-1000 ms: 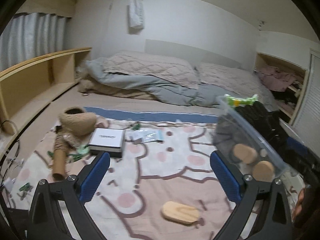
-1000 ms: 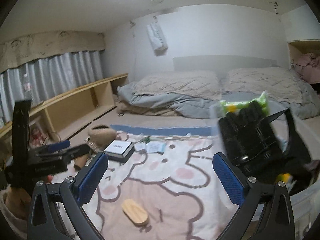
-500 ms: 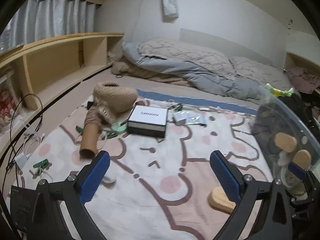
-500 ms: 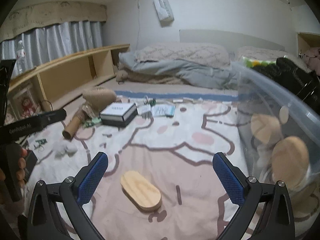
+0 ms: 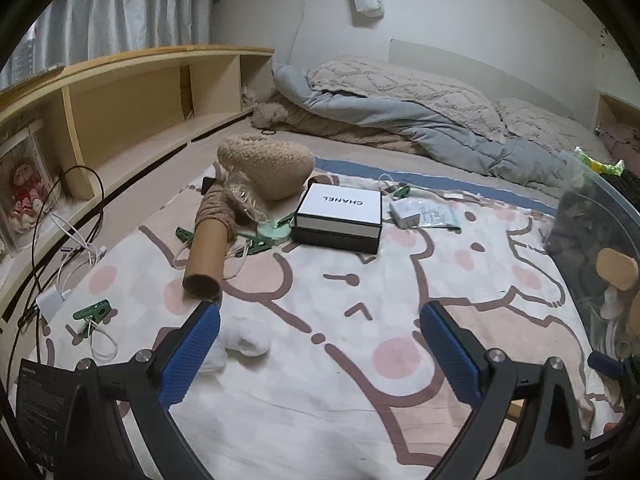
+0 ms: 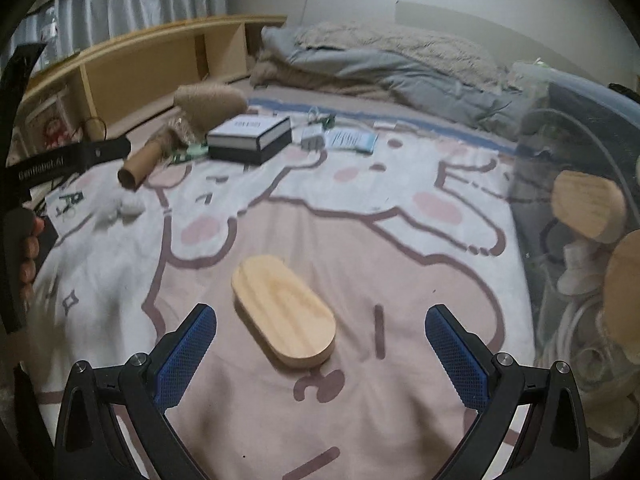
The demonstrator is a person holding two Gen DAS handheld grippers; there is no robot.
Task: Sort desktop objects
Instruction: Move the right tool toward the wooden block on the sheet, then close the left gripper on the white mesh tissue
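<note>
A wide bed (image 5: 160, 184) covered by a white and pink cartoon-print blanket (image 6: 360, 240) is shown, with grey and beige bedding heaped at its head edge. Against the bed's right edge a clear plastic storage bin (image 6: 580, 208) is seen, with pale wooden pieces and white cables already inside. Toward the left edge, a black box with a white lid (image 5: 338, 218) is set beside a fuzzy tan slipper (image 5: 266, 168) and a brown cardboard tube (image 5: 208, 258). Near the foot edge, a pale oval wooden tray (image 6: 284, 316) lies flat on the blanket. The right claw (image 6: 320, 356) is held released and empty just short of the tray. The left claw (image 5: 320, 354) is likewise spread wide, grasping nothing. Judged from this, a pickup of the tray is in hand; next, lowering and closing across its narrow width would be called for.
</note>
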